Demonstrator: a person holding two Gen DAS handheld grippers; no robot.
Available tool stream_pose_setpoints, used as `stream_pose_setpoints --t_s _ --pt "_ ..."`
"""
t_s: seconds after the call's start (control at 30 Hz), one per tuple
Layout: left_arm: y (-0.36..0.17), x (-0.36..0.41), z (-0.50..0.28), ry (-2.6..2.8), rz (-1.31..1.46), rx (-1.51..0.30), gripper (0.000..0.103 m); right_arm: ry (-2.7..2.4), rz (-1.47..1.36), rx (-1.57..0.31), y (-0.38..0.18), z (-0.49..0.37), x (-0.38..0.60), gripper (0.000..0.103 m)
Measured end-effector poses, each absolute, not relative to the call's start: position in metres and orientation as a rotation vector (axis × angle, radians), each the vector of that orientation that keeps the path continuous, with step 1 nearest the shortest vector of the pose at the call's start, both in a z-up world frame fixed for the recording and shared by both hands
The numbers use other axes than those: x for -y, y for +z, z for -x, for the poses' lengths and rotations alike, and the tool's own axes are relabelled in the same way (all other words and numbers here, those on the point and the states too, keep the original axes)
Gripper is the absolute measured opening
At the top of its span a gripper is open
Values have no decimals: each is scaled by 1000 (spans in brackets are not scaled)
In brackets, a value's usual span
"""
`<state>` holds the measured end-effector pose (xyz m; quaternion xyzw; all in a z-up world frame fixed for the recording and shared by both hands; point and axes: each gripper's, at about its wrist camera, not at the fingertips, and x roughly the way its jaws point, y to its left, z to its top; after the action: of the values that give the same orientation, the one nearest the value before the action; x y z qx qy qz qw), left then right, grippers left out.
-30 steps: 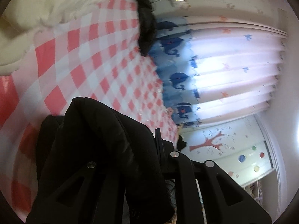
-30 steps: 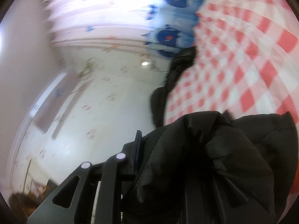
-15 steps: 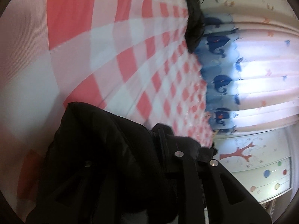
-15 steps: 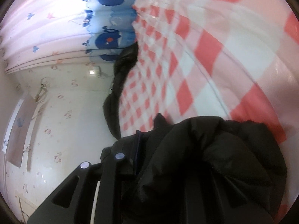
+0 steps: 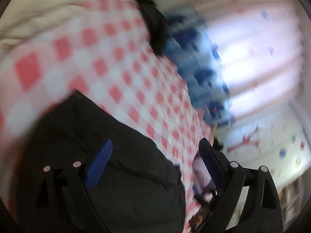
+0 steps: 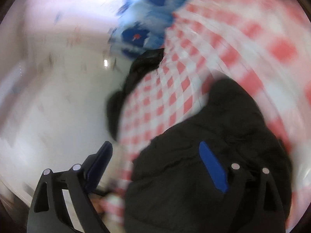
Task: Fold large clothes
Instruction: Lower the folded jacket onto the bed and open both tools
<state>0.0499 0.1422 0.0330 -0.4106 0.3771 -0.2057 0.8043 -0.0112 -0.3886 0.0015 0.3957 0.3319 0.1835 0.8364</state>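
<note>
A black padded jacket (image 5: 108, 155) lies on the red-and-white checked cloth (image 5: 108, 62). In the left wrist view my left gripper (image 5: 155, 151) is open, its blue-padded fingers (image 5: 101, 163) spread over the jacket's edge. In the right wrist view the same jacket (image 6: 213, 155) lies under my right gripper (image 6: 155, 155), which is open with blue pads (image 6: 211, 165) spread apart. Neither gripper holds anything. Both views are blurred by motion.
More black fabric (image 5: 153, 23) hangs over the far edge of the checked cloth, also in the right wrist view (image 6: 132, 81). A cream quilt (image 5: 38, 9) lies at the upper left. A blue whale-print curtain (image 5: 204, 68) and bright window are beyond.
Both grippers were shut on bunched black jacket fabric; now both have opened and let it go. The jacket lies on the cloth and both cameras are pulling back.
</note>
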Motion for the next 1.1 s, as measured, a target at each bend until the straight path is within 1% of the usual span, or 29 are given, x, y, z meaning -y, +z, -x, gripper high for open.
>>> stream_pose_setpoints --t_s 0.1,0.13,0.2,0.23,0.27,0.3,0.33,0.4,0.5,0.57,0.63,0.67,0.7,0.8,0.83,0.87,0.9,0.93,1.0,1.1 --pt "27 -91 -70 -472 777 -847 86 289 -436 -794 20 -23 319 91" --pt "19 -78 -76 -465 749 -863 86 279 -358 -819 17 -32 302 91" --pt "-10 -60 -89 -415 715 -914 86 244 -162 -876 2 -58 262 91" --pt "-32 -56 -93 -409 728 -948 86 231 -111 -897 -10 -63 253 91" --pt "-47 -54 -92 -411 737 -952 86 204 -55 -952 -32 -73 241 91" --pt "-60 -56 -88 -413 742 -933 86 206 -63 -991 -52 -75 239 93" --pt "-68 -59 -84 -421 741 -911 85 230 -148 -1028 -75 -75 241 95" --pt "-77 -61 -77 -429 734 -906 84 222 -147 -1025 -84 -68 239 96" --pt "-69 -59 -75 -404 693 -963 84 226 -103 -1055 -87 -65 234 96" --pt "-52 -69 -72 -403 715 -933 84 243 -89 -1073 -74 -69 235 96" --pt "-28 -87 -65 -375 688 -829 84 240 -154 -980 -47 -67 251 96" --pt "-23 -98 -65 -341 668 -792 84 211 -174 -948 -39 -70 259 96" --pt "-27 -107 -67 -323 677 -794 84 163 -198 -913 -33 -73 273 96" --pt "-68 -134 -75 -284 754 -844 83 47 -212 -955 -51 -89 301 96" --pt "-76 -135 -76 -303 766 -844 77 14 -205 -993 -67 -94 309 96" --pt "-83 -133 -77 -313 766 -844 75 23 -258 -1054 -92 -99 320 96" --pt "-85 -130 -76 -305 739 -837 75 49 -376 -1068 -107 -100 332 96" --pt "-85 -125 -77 -297 713 -840 75 52 -415 -1051 -110 -99 337 96" --pt "-83 -118 -78 -282 673 -867 75 42 -369 -1052 -110 -100 333 96" --pt "-69 -126 -65 -270 695 -854 75 57 -385 -1076 -100 -99 339 96"
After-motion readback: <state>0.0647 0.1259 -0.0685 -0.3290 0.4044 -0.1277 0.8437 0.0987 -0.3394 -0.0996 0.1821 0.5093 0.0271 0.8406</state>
